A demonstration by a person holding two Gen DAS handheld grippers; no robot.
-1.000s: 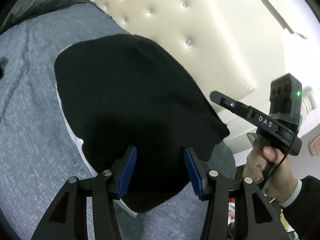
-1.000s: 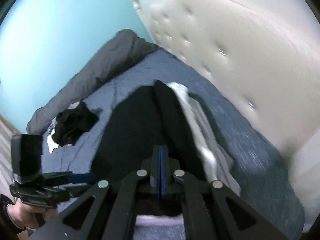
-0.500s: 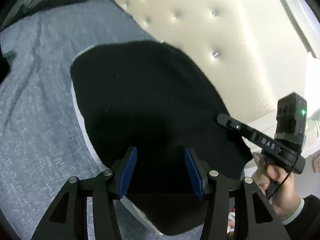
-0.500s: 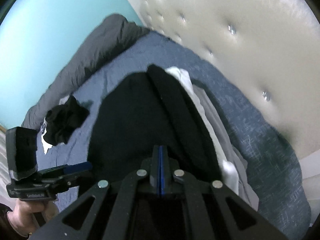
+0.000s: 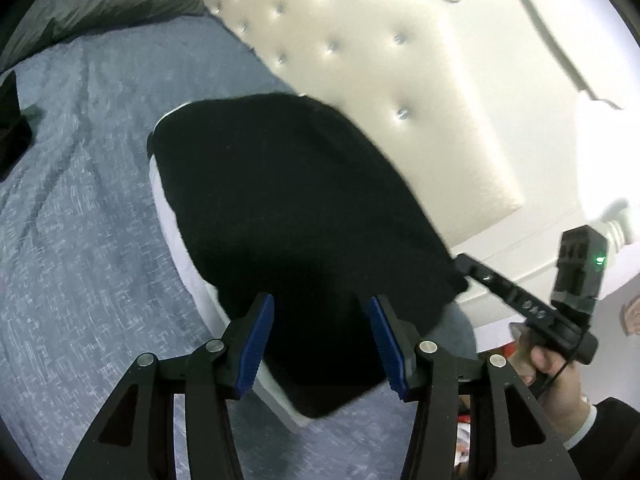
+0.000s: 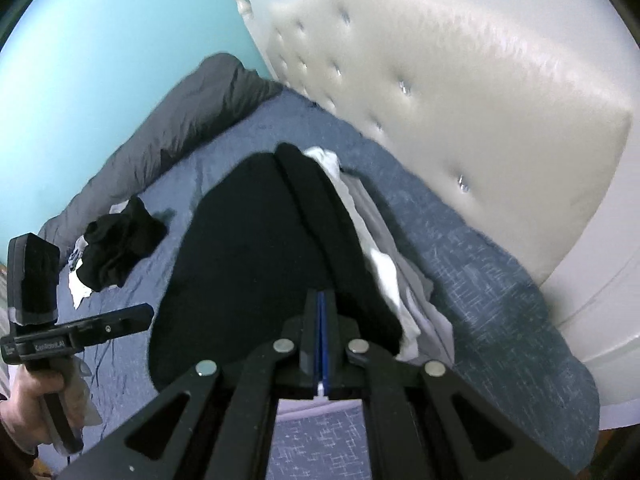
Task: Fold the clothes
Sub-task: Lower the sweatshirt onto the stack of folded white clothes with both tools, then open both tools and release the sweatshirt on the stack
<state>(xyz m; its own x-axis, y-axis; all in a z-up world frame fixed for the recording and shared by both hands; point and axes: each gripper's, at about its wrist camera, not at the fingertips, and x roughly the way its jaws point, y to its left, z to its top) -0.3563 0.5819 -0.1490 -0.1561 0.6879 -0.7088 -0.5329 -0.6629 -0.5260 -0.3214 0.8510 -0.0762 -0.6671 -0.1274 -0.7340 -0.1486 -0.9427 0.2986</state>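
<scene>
We see the black garment [image 5: 296,208] folded at frame centre on the blue bed [image 5: 80,240], atop white cloth [image 6: 384,268]. Our left gripper [image 5: 320,336] hangs spread above its near edge, pinching nothing. Our right gripper [image 6: 322,336] is pressed together, empty.

A bed [image 6: 472,280] with blue-grey cover (cream tufted headboard [image 6: 460,92] behind) carries a folded black garment [image 6: 248,248] atop pale clothes, a crumpled dark pile [image 6: 116,248], a grey duvet [image 6: 172,120].

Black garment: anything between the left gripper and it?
Nothing visible. The left gripper hangs open right over the black garment, which lies on top of the pale clothes on the bed.
</scene>
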